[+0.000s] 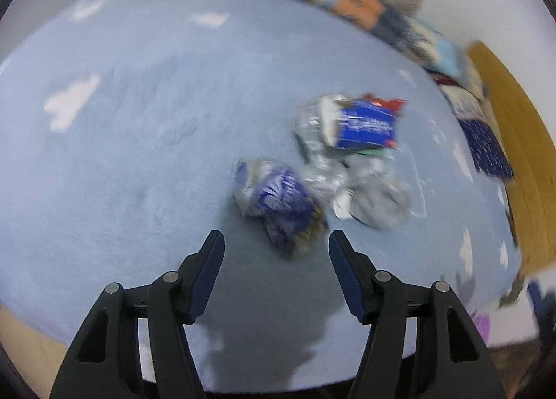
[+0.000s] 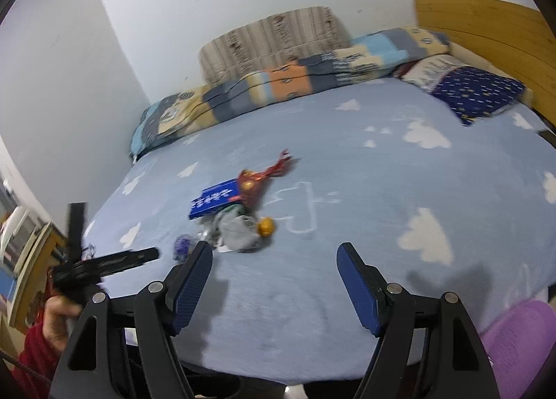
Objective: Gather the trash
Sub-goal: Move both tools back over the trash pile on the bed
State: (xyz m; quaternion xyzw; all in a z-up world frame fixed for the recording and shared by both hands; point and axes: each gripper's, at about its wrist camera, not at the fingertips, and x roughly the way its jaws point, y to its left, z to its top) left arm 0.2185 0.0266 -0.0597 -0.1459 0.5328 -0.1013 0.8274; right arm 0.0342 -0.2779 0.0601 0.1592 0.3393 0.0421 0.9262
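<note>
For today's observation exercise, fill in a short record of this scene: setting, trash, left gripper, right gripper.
setting: bed with a blue cloud-print sheet, pillows at the wooden headboard
trash: small pile mid-bed: blue box, red wrapper, crumpled plastic, blue-and-clear bag
left gripper: open, empty, just short of the bag
right gripper: open, empty, short of the pile

Motion blur smears the trash pile (image 1: 347, 159) beyond identifying items.

Blue cloud-print bed (image 2: 347, 163), trash heap (image 2: 236, 211), folded quilt (image 2: 278, 86), perhaps pillows (image 2: 476, 90)
</note>
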